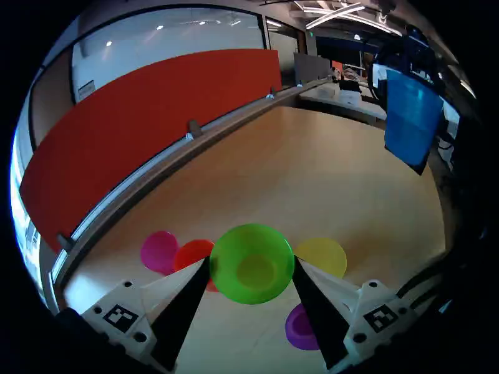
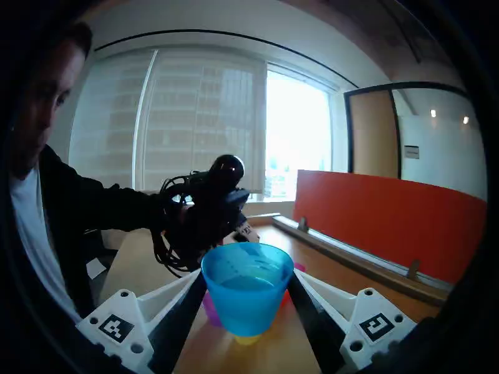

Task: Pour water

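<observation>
A green cup [image 1: 252, 263] sits between the fingers of my left gripper [image 1: 251, 262], which is shut on it; its round mouth faces the camera. Both are raised above the wooden table [image 1: 312, 174]. At the upper right of the left gripper view a blue cup [image 1: 408, 118] hangs in the air. In the right gripper view my right gripper [image 2: 247, 277] is shut on that blue cup [image 2: 247, 293], which is upright with water inside. Just behind it a person's hand holds the left gripper [image 2: 212, 212].
Pink [image 1: 159, 250], red [image 1: 192, 252], yellow [image 1: 321, 255] and purple [image 1: 299, 327] cups lie on the table under the green cup. A red partition [image 1: 143, 118] with a metal rail [image 1: 187, 149] runs along the table's side. A person in a dark jacket [image 2: 68, 212] stands at the left.
</observation>
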A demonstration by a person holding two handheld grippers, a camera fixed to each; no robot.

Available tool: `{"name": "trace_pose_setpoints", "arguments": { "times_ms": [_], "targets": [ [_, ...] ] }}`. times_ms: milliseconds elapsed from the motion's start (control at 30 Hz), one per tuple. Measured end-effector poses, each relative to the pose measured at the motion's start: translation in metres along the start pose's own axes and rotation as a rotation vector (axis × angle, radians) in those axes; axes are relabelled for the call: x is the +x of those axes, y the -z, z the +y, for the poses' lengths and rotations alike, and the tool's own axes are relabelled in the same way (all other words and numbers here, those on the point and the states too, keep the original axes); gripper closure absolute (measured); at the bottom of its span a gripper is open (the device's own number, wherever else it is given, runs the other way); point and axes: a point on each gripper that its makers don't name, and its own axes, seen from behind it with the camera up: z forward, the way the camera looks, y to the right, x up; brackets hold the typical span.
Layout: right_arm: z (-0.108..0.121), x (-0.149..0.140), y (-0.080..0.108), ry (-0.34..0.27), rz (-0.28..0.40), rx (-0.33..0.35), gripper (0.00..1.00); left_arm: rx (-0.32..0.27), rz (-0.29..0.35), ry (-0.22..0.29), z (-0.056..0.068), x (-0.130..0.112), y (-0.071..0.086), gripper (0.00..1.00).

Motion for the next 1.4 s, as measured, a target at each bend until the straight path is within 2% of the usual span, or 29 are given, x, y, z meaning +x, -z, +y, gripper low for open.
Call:
{"name": "trace_pose_setpoints", "arguments": {
  "times_ms": [200,400,900,1400],
  "targets": [
    [-0.003,0.005,0.001,0.005,0.006,-0.001,0.1,0.016,0.089,0.026,0.0,0.024,0.019,0.1],
    [-0.005,0.009,0.001,0.008,0.01,-0.002,0.1,0.035,0.139,0.029,-0.002,0.041,0.031,0.1],
    [-0.008,0.013,0.001,0.012,0.016,-0.006,0.1,0.048,0.268,0.06,-0.001,0.072,0.047,0.1],
    [-0.009,0.016,0.001,0.014,0.019,-0.006,0.1,0.048,0.377,0.094,0.001,0.089,0.066,0.1]
  ]
}}
